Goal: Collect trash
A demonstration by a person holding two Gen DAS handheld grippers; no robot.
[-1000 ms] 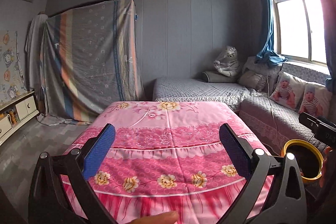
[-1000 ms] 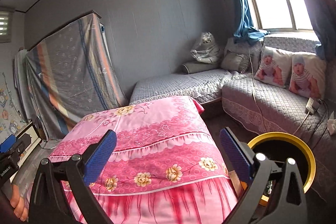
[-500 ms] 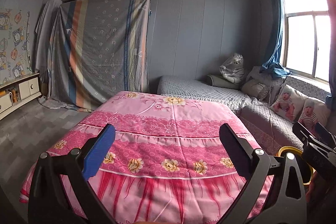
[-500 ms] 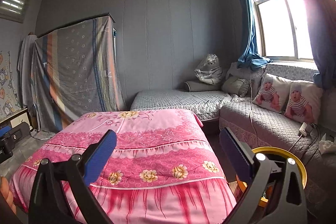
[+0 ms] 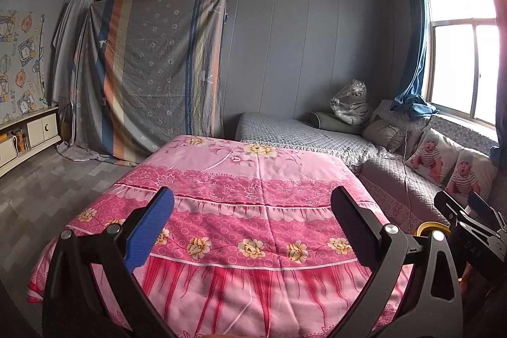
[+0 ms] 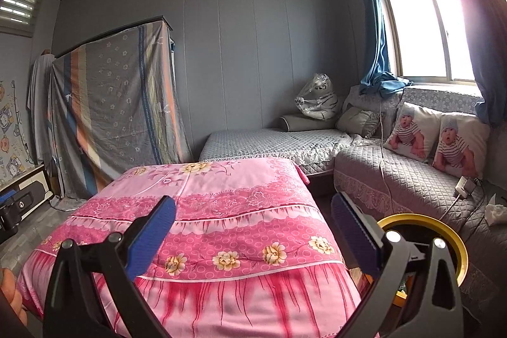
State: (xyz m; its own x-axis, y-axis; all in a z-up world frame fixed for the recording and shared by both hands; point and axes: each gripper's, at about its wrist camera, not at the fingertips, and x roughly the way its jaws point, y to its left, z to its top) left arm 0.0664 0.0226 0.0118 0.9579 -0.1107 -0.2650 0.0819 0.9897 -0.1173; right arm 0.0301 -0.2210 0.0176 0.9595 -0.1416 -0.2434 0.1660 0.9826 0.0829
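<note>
My left gripper (image 5: 250,224) is open and empty, held in front of a table covered with a pink floral cloth (image 5: 253,179). My right gripper (image 6: 253,227) is open and empty too, at the table's near right corner (image 6: 221,195). A yellow-rimmed trash bin (image 6: 443,230) stands on the floor just right of the right gripper, partly hidden by its finger; its rim also shows in the left wrist view (image 5: 431,227). A crumpled white tissue (image 6: 497,211) lies on the grey sofa at far right. The right gripper's body shows in the left wrist view (image 5: 472,227).
A grey quilted L-shaped sofa (image 6: 396,173) runs along the right and back, with baby-print pillows (image 6: 437,138) and a white charger with cable (image 6: 464,186). A cloth-covered wardrobe (image 5: 149,78) stands at back left. A low white cabinet (image 5: 28,138) lines the left wall.
Both grippers have tilted up and pulled back a little, so more of the room and ceiling shows. Both stay open and empty.
</note>
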